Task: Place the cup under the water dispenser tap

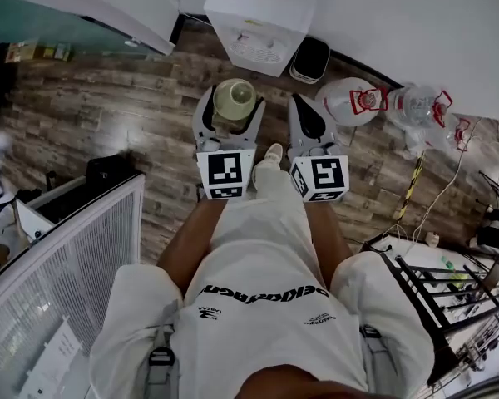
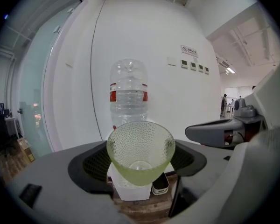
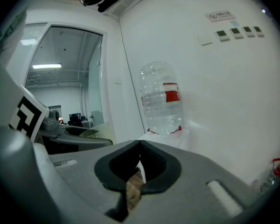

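A pale green, dimpled cup (image 1: pixel 234 100) (image 2: pixel 140 151) sits upright between the jaws of my left gripper (image 1: pixel 230 110) (image 2: pixel 140 164), which is shut on it. The white water dispenser (image 1: pixel 262 15) (image 2: pixel 129 185) stands against the wall straight ahead, with a clear bottle (image 2: pixel 129 94) (image 3: pixel 161 99) on top. Its taps are not clearly visible. My right gripper (image 1: pixel 308 115) (image 3: pixel 137 169) hangs beside the left one, shut with nothing in it. Both grippers are still short of the dispenser.
A black bin (image 1: pixel 310 59) (image 2: pixel 160 183) stands right of the dispenser. Spare water bottles (image 1: pixel 358 102) lie on the wooden floor at the right. A white mesh partition (image 1: pixel 66 256) is at the left, a metal rack (image 1: pixel 449 298) at the right.
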### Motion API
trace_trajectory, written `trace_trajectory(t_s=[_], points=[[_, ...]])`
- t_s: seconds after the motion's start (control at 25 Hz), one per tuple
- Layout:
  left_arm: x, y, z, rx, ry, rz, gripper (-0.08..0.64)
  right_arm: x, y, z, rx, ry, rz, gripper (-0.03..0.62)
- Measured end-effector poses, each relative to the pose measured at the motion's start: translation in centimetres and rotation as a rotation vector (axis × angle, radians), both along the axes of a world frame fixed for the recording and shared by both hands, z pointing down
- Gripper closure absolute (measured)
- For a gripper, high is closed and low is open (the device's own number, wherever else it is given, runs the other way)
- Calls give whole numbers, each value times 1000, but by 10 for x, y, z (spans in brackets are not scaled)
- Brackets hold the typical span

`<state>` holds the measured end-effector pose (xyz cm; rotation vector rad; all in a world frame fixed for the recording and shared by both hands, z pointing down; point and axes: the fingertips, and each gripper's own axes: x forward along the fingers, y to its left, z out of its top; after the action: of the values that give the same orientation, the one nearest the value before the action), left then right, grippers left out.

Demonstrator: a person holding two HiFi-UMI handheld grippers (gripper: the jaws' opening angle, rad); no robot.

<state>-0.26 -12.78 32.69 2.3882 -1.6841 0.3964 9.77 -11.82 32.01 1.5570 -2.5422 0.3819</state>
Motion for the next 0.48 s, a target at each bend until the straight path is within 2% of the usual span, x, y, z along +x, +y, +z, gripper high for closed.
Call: trace_trajectory(t_s=[0.2,0.48], points=[[-6,-10,26,-29,8,-10,186,-5,-4,31,-38,14,11,594],[-12,-35,83,-41,-16,37,187,-9,-14,75,-72,30,64,594]])
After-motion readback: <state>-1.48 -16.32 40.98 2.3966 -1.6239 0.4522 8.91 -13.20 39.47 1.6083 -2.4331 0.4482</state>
